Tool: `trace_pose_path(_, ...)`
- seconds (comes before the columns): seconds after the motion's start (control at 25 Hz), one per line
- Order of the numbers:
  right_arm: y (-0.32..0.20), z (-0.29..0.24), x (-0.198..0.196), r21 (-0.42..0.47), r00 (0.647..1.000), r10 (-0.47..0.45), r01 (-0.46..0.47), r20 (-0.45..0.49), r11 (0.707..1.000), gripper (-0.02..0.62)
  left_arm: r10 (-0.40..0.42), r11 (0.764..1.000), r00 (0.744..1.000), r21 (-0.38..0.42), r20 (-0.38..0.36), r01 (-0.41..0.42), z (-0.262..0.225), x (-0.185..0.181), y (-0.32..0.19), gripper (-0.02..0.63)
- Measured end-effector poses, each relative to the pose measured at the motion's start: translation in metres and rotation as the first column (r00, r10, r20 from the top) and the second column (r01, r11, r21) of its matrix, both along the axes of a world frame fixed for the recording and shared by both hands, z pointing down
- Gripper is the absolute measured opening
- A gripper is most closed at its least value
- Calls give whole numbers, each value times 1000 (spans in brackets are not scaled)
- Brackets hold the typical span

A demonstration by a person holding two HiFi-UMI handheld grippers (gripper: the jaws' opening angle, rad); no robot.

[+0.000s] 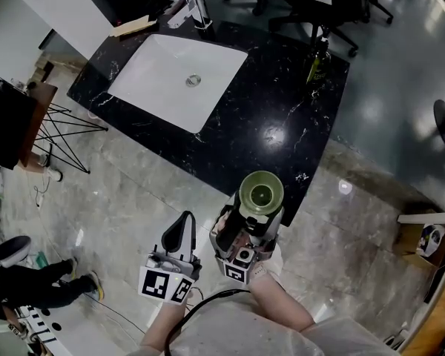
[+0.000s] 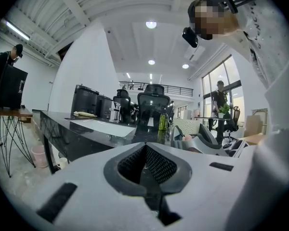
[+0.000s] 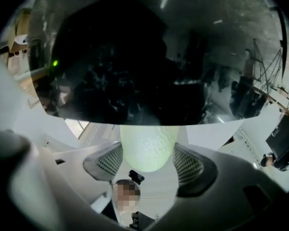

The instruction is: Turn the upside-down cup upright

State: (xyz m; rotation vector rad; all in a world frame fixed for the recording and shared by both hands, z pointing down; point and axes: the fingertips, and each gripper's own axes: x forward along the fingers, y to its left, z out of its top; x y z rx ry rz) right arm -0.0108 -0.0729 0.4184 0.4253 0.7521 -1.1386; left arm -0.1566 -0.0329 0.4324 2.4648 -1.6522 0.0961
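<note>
In the head view my right gripper (image 1: 251, 219) is shut on a pale green cup (image 1: 261, 193). The cup's open mouth faces up toward the camera, and it hangs just in front of the near edge of the black marble counter (image 1: 282, 117). The right gripper view shows the cup's dimpled green wall (image 3: 148, 146) pressed between both pads, with a dark glossy surface filling the view above it. My left gripper (image 1: 179, 232) hovers to the left of the cup, apart from it. Its jaws are together with nothing between them (image 2: 147, 165).
A white sink (image 1: 178, 76) with a faucet (image 1: 196, 10) is set into the counter's far left. A green bottle (image 1: 319, 59) stands at its far right edge. Office chairs (image 1: 311, 2) stand beyond. A black table on wire legs (image 1: 15, 121) and a person (image 1: 37, 282) are at left.
</note>
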Motion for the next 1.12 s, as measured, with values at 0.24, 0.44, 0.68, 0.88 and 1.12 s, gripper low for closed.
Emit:
trace_pose_path(0.24, -1, 0, 1, 22, 1000, 7, -7, 7, 1000, 328, -7, 1000, 1000, -3, -3, 7, 3, -3, -1, 8)
trace_pose_path(0.44, -6, 5, 1, -9, 1000, -4, 4, 9, 1000, 328, -2, 1000, 1000, -13, -5, 2, 8, -3, -1, 8)
trace_pose_path(0.68, -9, 11, -4, -33, 999, -27, 26, -28, 999, 341, -4, 1000, 1000, -25, -1, 4, 11, -5, 2, 8)
trace_pose_path(0.88, -6, 7, -7, 3, 998, -35, 35, -44, 999, 415, 0, 1000, 1000, -27, -10, 0, 10, -4, 2, 8)
trace_pose_path(1.12, 1, 10, -7, 10, 992, -29, 31, -125, 999, 472, 7, 1000, 1000, -30, -22, -7, 13, 0, 5, 8)
